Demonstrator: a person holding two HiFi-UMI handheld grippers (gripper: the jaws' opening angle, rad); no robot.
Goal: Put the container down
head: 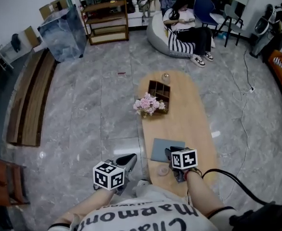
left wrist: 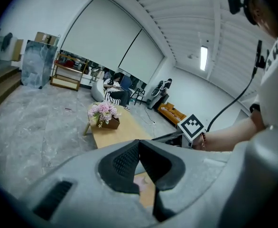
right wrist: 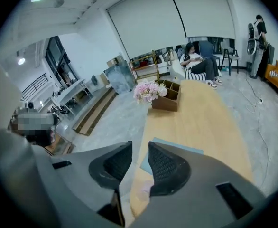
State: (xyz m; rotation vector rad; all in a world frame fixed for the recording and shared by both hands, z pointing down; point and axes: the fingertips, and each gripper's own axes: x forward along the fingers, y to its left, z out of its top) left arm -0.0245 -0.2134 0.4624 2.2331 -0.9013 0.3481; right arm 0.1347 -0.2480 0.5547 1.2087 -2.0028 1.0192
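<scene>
A small pale pink round container (head: 162, 170) stands on the near end of the oval wooden table (head: 194, 124), beside a grey-blue mat (head: 166, 148). My right gripper (head: 172, 154) hangs above the table just right of the container, its jaws a narrow gap apart with nothing between them. In the right gripper view the gripper (right wrist: 140, 148) is above the container (right wrist: 145, 190), which shows low down, and the mat (right wrist: 177, 148). My left gripper (head: 130, 159) is off the table's left edge, over the floor. In the left gripper view its tips (left wrist: 139, 142) touch with nothing held, and the container (left wrist: 141, 180) shows below.
A wooden compartment box (head: 159, 91) with pink flowers (head: 148, 104) stands mid-table, and a glass jar (head: 166, 77) at the far end. A person sits on a beanbag (head: 160, 32) beyond. A black cable (head: 232, 179) trails from my right arm. A shelf (head: 106, 20) stands at the back.
</scene>
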